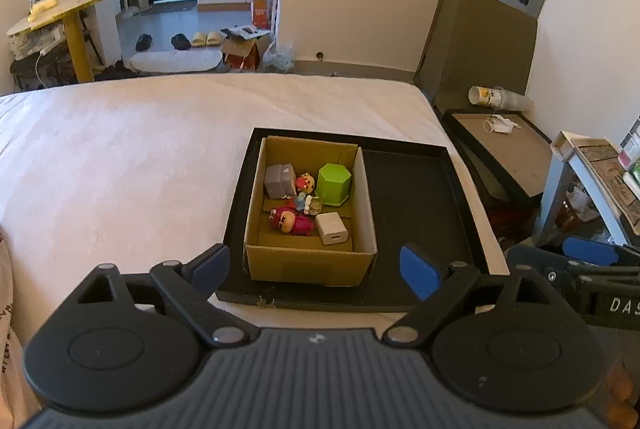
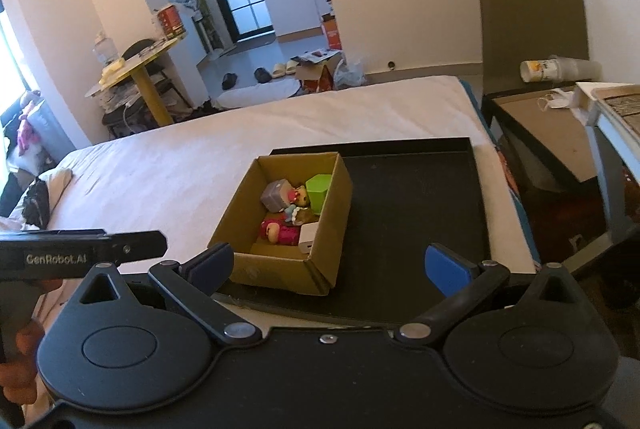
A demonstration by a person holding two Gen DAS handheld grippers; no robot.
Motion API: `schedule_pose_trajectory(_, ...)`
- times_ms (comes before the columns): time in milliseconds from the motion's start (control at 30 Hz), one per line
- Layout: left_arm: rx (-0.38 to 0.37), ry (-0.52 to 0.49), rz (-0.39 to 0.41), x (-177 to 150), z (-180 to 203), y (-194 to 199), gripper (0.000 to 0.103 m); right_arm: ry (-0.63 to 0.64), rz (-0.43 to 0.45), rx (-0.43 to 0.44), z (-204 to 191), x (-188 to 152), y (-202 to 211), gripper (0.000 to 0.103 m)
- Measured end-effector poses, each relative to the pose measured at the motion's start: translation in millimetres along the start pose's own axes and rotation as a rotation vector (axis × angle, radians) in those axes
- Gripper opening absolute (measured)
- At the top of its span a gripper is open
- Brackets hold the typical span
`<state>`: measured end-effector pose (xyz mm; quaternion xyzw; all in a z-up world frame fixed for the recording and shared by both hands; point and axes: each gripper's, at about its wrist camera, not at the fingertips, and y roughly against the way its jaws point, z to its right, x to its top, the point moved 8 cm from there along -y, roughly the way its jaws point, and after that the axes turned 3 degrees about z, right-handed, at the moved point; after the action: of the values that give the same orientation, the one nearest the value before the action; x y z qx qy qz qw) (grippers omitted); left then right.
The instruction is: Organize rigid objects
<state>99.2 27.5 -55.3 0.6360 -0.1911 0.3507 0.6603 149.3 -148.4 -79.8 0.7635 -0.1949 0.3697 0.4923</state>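
Left gripper: jaws spread wide, nothing between pads, poised near front wall of cardboard box. Right gripper: jaws likewise apart, empty. Box sits in left part of black tray on white bed. Inside box: white charger cube, pink figurine, small doll, possibly lying down, grey block, green hexagonal container.

right gripper spread wide and empty, cardboard box of small toys on black tray, tray on white bed
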Motion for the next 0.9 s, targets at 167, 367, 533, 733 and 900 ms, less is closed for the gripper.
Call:
schedule_pose_trajectory(167,0.006,-0.018,0.009,-1.9,3.2,13.0,0.093,0.01,0.012,-0.006,-3.4,-1.6,13.9,0.103)
schedule_pose_trajectory(367,0.009,-0.043,0.019,-3.8,9.0,27.9,0.095,-0.007,0.026,-0.01,-3.9,0.5,27.9,0.103)
schedule_pose_trajectory(533,0.013,-0.065,0.03,-6.3,12.5,41.8,0.099,-0.007,0.033,-0.028,-3.7,1.4,34.4,0.103)
schedule_pose_trajectory(733,0.033,-0.078,0.05,-10.4,12.4,61.2,0.1,0.007,0.041,-0.021,-9.2,0.0,46.7,0.103)
schedule_pose_trajectory(900,0.031,-0.08,0.064,-14.4,10.4,71.7,0.1,0.015,0.047,-0.034,-12.7,-1.5,54.8,0.103)
